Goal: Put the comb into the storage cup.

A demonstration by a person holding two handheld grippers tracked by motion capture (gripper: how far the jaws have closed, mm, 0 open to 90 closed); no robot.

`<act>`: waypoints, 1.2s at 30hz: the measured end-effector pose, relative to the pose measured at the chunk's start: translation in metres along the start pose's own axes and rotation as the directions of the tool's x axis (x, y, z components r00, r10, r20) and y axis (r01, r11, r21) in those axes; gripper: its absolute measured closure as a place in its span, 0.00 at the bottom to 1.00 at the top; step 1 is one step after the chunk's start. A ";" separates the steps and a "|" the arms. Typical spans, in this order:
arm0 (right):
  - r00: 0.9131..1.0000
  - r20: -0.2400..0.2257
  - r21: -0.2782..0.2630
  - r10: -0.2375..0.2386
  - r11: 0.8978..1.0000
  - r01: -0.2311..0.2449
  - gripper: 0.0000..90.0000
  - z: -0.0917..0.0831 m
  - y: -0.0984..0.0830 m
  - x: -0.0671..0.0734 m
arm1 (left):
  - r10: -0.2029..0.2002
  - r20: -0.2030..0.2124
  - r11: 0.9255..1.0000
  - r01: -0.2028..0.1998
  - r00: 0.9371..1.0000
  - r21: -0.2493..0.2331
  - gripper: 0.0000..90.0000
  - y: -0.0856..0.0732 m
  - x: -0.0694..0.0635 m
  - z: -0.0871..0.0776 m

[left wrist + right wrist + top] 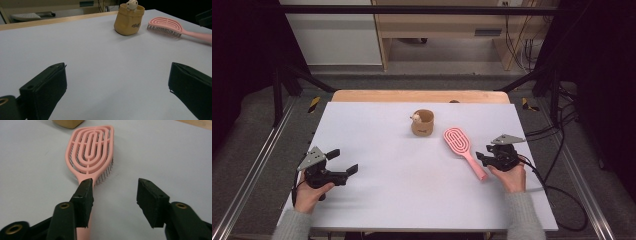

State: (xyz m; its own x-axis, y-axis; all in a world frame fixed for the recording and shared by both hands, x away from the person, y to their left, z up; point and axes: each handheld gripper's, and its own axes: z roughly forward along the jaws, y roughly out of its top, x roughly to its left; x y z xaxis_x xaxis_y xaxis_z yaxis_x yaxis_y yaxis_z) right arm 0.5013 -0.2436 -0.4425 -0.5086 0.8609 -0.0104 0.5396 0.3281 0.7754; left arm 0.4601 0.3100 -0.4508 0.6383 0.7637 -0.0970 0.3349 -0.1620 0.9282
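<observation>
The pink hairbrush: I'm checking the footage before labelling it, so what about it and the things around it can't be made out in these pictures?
- Pink hairbrush: right gripper view, its handle runs behind the left jaw and off the bottom edge; the right gripper stands open.
- Left gripper view: handle end cut off by the right edge.
- Tan pot: its dark print is too small to read; the pale figure is cut by the top edge.

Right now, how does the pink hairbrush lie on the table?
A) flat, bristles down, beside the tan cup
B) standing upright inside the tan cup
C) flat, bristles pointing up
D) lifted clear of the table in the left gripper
A: the pink hairbrush lies flat with its ribbed back up and bristles against the table, just right of the tan cup.
</observation>
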 end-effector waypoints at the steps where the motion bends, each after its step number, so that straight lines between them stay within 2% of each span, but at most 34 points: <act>1: 1.000 0.003 -0.009 -0.003 1.000 0.003 0.47 -0.001 0.001 -0.001 | -0.001 0.001 1.000 0.001 1.000 -0.001 0.02 0.000 0.000 0.000; 3: 1.000 0.015 -0.028 -0.005 1.000 0.005 0.38 -0.004 0.003 -0.002 | -0.001 0.000 1.000 0.001 1.000 -0.002 0.02 0.000 0.000 0.000; 6: 0.999 0.009 -0.042 0.039 0.998 -0.039 0.26 -0.007 0.005 -0.005 | -0.002 0.000 1.000 0.002 1.000 -0.001 0.02 0.000 0.000 0.000; 8: 0.999 0.008 -0.057 0.040 0.998 -0.039 0.20 -0.010 0.006 -0.006 | -0.001 0.001 1.000 0.001 1.000 0.000 0.02 0.000 0.000 0.000; 11: 0.999 0.009 -0.046 0.045 0.998 -0.045 0.09 -0.013 0.008 -0.006 | -0.001 0.000 1.000 0.001 1.000 -0.001 0.02 0.000 0.000 0.000; 14: 0.999 0.003 -0.037 0.036 0.999 -0.036 0.04 -0.015 0.011 -0.005 | -0.002 0.000 1.000 0.002 1.000 -0.001 0.02 0.000 0.000 0.000; 24: 0.999 -0.035 -0.026 0.003 1.000 -0.004 0.01 -0.021 0.018 0.001 | -0.001 0.000 1.000 0.001 1.000 0.000 0.02 0.000 0.000 0.000; 36: 0.999 -0.036 -0.027 -0.008 1.000 0.007 0.01 -0.022 0.027 0.006 | 0.000 -0.001 1.000 0.000 1.000 0.003 0.02 0.000 0.000 0.001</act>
State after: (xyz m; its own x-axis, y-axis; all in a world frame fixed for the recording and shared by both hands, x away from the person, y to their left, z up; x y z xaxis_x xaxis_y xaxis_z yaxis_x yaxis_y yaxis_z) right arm 0.4979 -0.2379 -0.4076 -0.5367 0.8438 0.0059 0.5176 0.3236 0.7921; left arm 0.4603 0.3096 -0.4512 0.6379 0.7640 -0.0966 0.3366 -0.1638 0.9273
